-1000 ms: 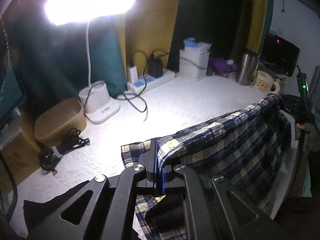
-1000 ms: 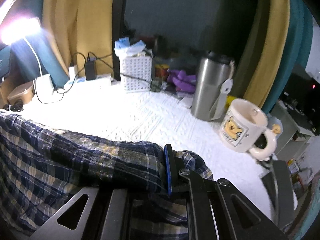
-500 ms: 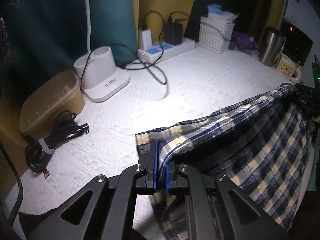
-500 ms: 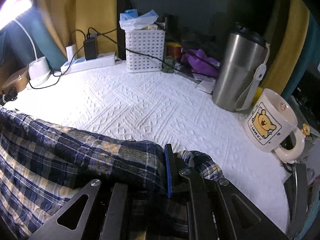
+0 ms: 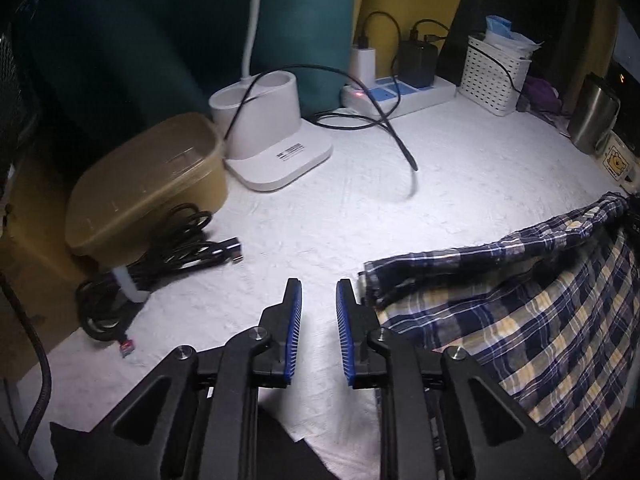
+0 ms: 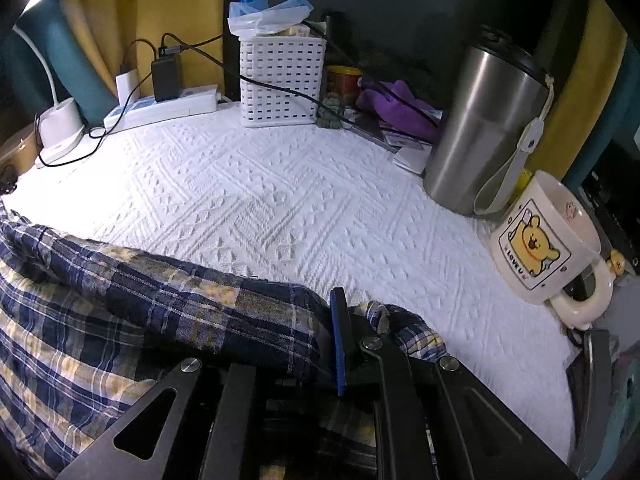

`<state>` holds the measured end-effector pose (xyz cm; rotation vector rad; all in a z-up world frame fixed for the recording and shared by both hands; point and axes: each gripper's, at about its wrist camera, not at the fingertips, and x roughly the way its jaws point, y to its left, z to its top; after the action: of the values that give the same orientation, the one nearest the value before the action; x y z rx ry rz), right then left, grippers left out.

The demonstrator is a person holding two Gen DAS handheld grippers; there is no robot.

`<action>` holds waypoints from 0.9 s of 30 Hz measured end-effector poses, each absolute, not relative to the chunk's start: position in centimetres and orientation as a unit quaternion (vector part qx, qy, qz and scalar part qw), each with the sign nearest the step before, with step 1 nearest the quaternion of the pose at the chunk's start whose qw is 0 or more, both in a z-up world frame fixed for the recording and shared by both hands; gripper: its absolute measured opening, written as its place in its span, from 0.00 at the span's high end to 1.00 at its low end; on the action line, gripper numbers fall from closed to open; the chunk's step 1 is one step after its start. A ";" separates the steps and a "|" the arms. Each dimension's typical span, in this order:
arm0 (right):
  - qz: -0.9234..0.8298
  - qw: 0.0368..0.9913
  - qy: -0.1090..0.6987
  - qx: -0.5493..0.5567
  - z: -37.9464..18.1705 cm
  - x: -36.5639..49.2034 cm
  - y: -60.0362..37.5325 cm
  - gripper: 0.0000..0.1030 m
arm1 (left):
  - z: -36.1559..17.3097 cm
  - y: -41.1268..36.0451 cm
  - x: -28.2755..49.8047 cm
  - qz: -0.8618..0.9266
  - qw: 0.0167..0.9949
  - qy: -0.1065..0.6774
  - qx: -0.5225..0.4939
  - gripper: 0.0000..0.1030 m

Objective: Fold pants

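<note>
1. White quilted cloth covered the counter point(image 6: 280, 208), dim but for a lit patch at the middle, with curtains behind.
2. Plaid pants point(image 5: 520, 320) lay along the counter's near edge, the upper hem stretched as a ridge and the rest draped over the edge toward the person.
3. Left tongs point(image 5: 318, 332) stood apart and were opening, nothing between the blue pads; the pants' corner point(image 5: 372, 280) lay just beside the right pad, let go.
4. Right tongs point(image 6: 320, 344) were clamped on the pants' other end point(image 6: 248, 312), cloth bunched around the one blue pad that showed.
5. By my reading, a fold was being laid down and released, one side first. Next the right tongs would need to let go, then both would take fresh corners for the following fold.
6. Around: a mug point(image 6: 544, 240) and steel tumbler point(image 6: 484, 128) stood near the right tongs; a white basket point(image 6: 280, 80) and power strip point(image 5: 400, 92) sat at the back.
7. On the left were a lamp base point(image 5: 276, 144), a loose cable point(image 5: 400, 144), a tan box point(image 5: 148, 192) and a coiled cord point(image 5: 160, 256).
8. The mug was the likeliest thing to be knocked by a wide sweep.
</note>
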<state>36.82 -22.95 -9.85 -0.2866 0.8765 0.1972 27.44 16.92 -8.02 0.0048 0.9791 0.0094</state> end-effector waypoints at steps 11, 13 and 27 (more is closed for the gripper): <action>0.071 0.904 0.388 -0.166 -6.8 36.5 -23.5 0.00 | -7.2 15.3 24.9 -0.043 0.885 0.462 -0.037 0.81; 0.062 0.906 0.381 -0.171 -6.2 36.4 -24.0 0.00 | -7.9 14.6 24.6 -0.045 0.878 0.475 -0.035 0.81; 0.035 0.906 0.414 -0.080 -7.7 29.1 -30.3 0.00 | -8.5 12.4 17.4 -0.048 0.873 0.479 -0.074 0.65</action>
<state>29.13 -30.26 -7.69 -0.1661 0.8544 0.0730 17.43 12.35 -8.49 -0.1542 1.0011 -0.1010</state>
